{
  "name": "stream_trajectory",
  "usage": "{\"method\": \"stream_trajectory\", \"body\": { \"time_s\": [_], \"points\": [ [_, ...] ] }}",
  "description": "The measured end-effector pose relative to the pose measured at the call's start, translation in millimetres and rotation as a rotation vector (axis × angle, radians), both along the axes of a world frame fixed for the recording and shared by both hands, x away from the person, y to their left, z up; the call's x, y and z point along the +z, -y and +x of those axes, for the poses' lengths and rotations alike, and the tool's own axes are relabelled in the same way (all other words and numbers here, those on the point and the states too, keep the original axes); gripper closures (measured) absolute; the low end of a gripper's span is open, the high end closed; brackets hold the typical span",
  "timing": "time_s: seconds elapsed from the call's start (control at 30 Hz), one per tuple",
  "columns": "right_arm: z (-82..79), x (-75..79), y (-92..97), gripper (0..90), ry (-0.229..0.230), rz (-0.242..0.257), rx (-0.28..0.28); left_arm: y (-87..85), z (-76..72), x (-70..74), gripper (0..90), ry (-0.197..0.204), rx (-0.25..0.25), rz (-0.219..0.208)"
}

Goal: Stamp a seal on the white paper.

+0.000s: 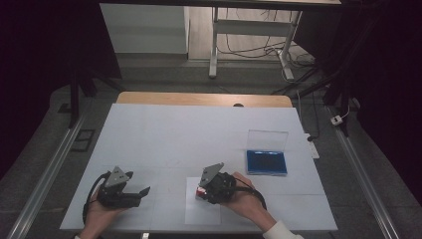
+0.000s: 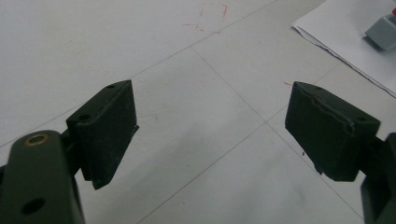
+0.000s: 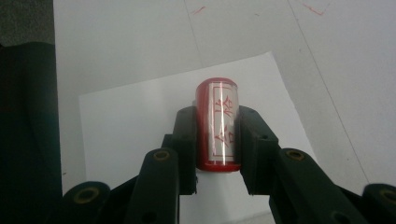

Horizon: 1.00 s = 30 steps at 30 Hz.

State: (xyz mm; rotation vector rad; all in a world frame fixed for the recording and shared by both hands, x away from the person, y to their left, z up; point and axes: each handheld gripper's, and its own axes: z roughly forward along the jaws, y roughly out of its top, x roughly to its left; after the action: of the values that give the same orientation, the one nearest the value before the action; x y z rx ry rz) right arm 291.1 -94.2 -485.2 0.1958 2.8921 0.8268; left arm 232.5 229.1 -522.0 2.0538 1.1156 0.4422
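- White table (image 1: pixel 149 134), dim room beyond.
- Red stamp (image 3: pixel 217 126) is clamped by right gripper (image 3: pixel 216 140) over paper sheet (image 3: pixel 135 121) (blue ink pad (image 1: pixel 266 162) nearby).
- Left gripper (image 2: pixel 210 130) is held wide open, nothing between.

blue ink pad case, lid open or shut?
Open. The blue case lies flat on the table, with its clear lid standing up along the far edge, leaving the blue pad uncovered.

The only writing is on the red stamp (image 3: pixel 218 126) clamped in the right gripper (image 3: pixel 217 140): a white label with red Chinese characters inside a red frame. The second may be 格; the others I can't make out.
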Motion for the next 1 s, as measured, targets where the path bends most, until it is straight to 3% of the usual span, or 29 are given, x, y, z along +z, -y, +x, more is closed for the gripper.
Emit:
{"method": "stream_trajectory", "body": {
  "time_s": [0.67,1.0],
  "points": [
    [-0.1,-3.5,-4.2,69.7,0.025,-0.034,0.008,0.6,-0.3,-0.2,17.2,0.002,0.000,0.001],
    [1.4,-3.4,-4.7,70.1,0.011,-0.044,-0.006,0.8,-0.2,-0.4,17.2,0.001,0.002,0.002]
  ]
}}
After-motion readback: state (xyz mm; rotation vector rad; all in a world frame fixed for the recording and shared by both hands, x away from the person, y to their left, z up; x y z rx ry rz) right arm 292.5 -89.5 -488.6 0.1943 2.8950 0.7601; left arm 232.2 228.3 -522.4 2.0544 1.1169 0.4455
